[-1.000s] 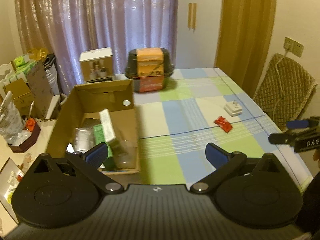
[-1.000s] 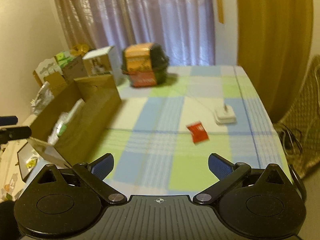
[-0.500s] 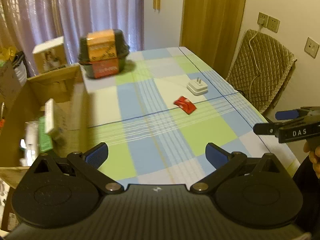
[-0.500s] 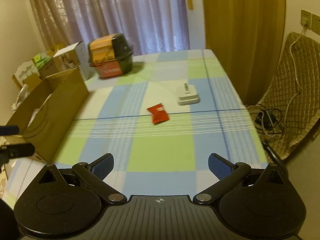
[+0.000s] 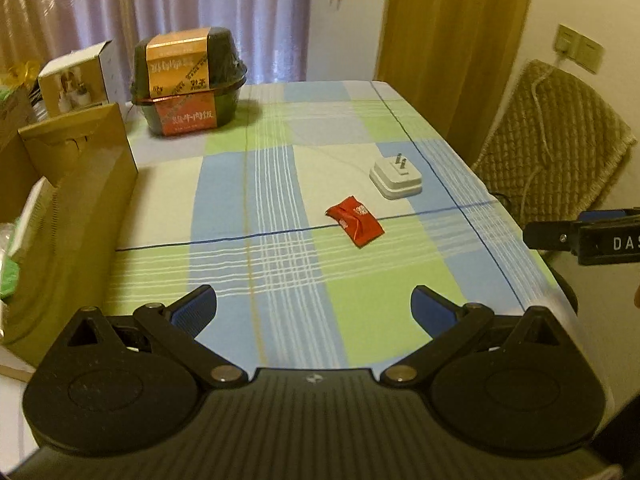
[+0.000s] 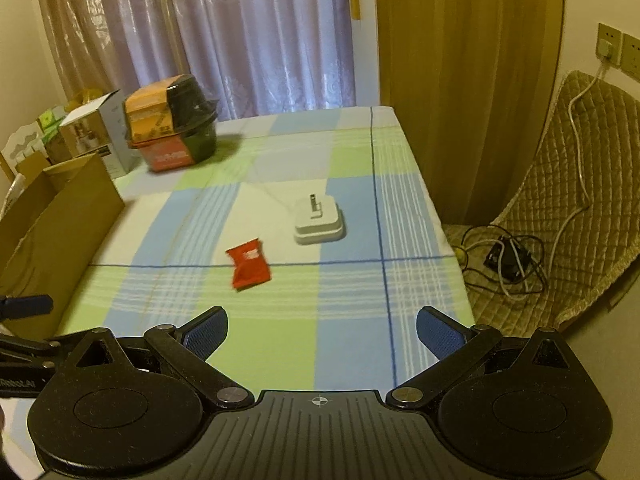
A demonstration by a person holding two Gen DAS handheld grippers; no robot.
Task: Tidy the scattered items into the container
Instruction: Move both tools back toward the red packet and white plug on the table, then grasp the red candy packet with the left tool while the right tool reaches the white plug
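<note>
two items left mid-frame — a crinkled red foil packet (image 5: 355,221) and a white plastic plug adapter (image 5: 396,179) — outside the brown cardboard box (image 5: 80,184) at left; left gripper (image 5: 314,306) and right gripper (image 6: 322,330) both wide, empty.

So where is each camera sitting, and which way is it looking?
Left wrist: rides the left gripper, facing across the checked tablecloth; its open jaws show, and the right gripper pokes in.
Right wrist: rides the right gripper, facing the same way; its open jaws show, the left gripper at the edge.
Both see the red packet, white plug adapter and brown cardboard box.
</note>
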